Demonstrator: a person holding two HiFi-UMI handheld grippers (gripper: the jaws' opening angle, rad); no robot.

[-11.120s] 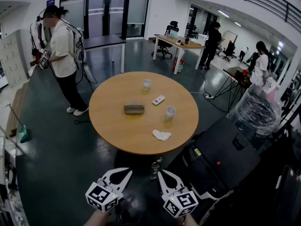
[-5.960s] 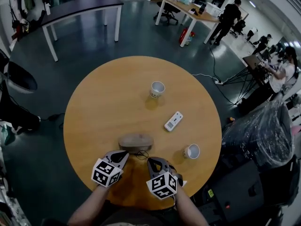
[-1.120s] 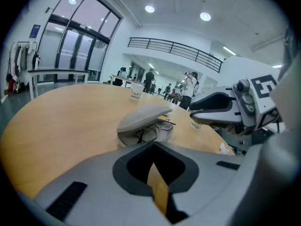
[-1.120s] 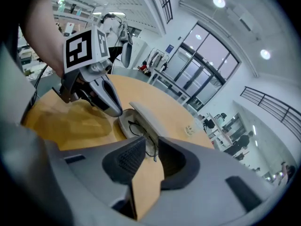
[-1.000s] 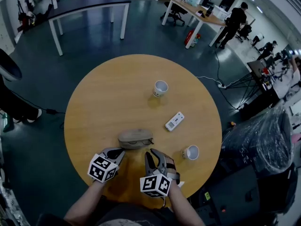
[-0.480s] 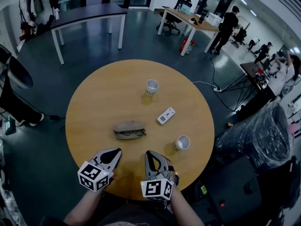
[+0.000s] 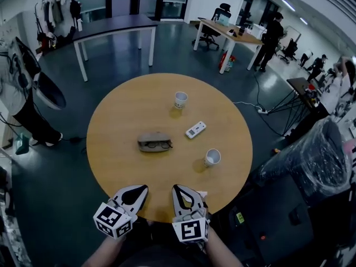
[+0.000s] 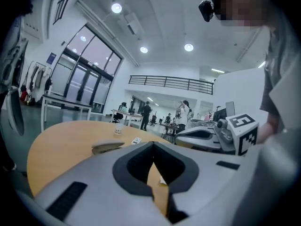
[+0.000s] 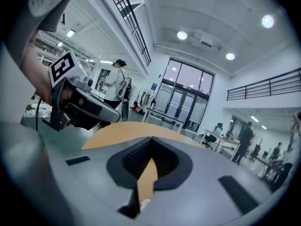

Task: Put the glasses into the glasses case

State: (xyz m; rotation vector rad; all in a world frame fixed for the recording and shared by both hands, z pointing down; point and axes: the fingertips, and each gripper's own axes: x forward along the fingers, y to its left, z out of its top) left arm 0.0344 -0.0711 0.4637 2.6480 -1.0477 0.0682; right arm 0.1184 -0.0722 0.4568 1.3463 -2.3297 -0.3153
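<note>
Left claw (image 7: 136, 192) & right claw (image 7: 179, 191) are pulling back to the bench's (image 7: 128, 110) near edge, both shut w/ nothing held, leaving the glasses case (image 7: 153, 137) near bench centre w/ the glasses (image 7: 157, 146) apparently lying in it, so task's prob. nearly done.

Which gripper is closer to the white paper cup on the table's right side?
Right. The right gripper is just nearside-left of the white paper cup; the left gripper sits farther left.

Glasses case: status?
Left gripper and right gripper shut, empty, at table near edge. Glasses lie against glasses case front. Nothing between.
</note>
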